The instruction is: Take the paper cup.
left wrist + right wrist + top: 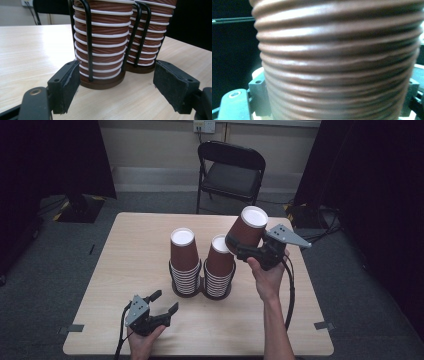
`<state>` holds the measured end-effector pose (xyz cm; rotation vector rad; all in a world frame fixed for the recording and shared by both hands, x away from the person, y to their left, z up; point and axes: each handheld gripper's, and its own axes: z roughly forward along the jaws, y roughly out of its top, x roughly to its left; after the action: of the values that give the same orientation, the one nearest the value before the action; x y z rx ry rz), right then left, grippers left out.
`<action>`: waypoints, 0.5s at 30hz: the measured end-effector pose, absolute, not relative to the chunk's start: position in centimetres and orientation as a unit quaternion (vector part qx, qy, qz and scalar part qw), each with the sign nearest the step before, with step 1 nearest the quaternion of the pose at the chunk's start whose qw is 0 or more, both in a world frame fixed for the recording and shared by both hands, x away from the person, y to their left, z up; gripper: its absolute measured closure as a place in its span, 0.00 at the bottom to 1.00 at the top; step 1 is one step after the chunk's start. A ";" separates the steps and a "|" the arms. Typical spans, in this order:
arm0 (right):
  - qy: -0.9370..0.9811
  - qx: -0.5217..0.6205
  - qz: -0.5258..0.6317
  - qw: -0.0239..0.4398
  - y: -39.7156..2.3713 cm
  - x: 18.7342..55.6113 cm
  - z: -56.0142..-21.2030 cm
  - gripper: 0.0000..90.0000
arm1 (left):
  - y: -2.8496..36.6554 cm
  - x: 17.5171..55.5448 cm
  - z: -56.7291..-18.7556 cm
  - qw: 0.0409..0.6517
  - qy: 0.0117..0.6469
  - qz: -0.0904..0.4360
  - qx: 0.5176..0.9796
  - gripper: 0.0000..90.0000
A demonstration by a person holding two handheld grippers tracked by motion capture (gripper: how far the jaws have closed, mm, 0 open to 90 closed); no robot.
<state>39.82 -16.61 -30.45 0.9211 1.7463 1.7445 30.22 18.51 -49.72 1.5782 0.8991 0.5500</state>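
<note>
High view: a light wooden table (125, 270) carries a black wire holder (201, 292) with two stacks of brown ribbed paper cups, the left stack (184, 265) and the right stack (220, 270), both upside down with white bases on top. The right gripper (240, 251) is raised above the table, just right of the right stack, and clamps a single brown cup (247, 230), tilted, its white base uppermost. The left gripper (165, 302) rests low near the front edge of the table, jaws spread wide, holding nothing. A black folding chair (230, 170) stands beyond the table.

Left gripper view: both jaws stand far apart, with the holder's round base (103, 83) and the lower cup rims (100, 45) between and ahead of them, apart from the pads.

Right gripper view: the ribbed wall of the held cup (337, 62) sits close between both jaws.
</note>
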 end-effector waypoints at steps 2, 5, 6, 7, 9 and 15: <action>0.641 0.344 0.639 0.251 -17.1 39.5 -30.7 0.16 | 18.5 30.2 -49.7 0.584 0.386 0.238 0.673 0.23; 0.637 0.354 0.638 0.249 -17.7 39.0 -31.2 0.16 | 18.4 30.0 -49.7 0.582 0.382 0.244 0.675 0.25; 0.636 0.356 0.637 0.250 -18.0 38.8 -31.4 0.16 | 18.4 30.0 -49.7 0.583 0.379 0.242 0.676 0.26; 0.632 0.358 0.643 0.244 -18.3 38.5 -31.6 0.16 | 18.4 30.0 -49.7 0.585 0.379 0.238 0.676 0.27; 0.630 0.359 0.645 0.242 -18.5 38.4 -31.8 0.16 | 18.4 30.1 -49.7 0.592 0.374 0.225 0.677 0.28; 0.622 0.371 0.651 0.227 -19.4 37.1 -32.6 0.16 | 18.4 30.2 -49.7 0.606 0.373 0.214 0.669 0.28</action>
<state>37.09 -19.37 -32.55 1.0229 1.7133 1.7945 30.19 18.37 -49.66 1.5458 0.8633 0.4950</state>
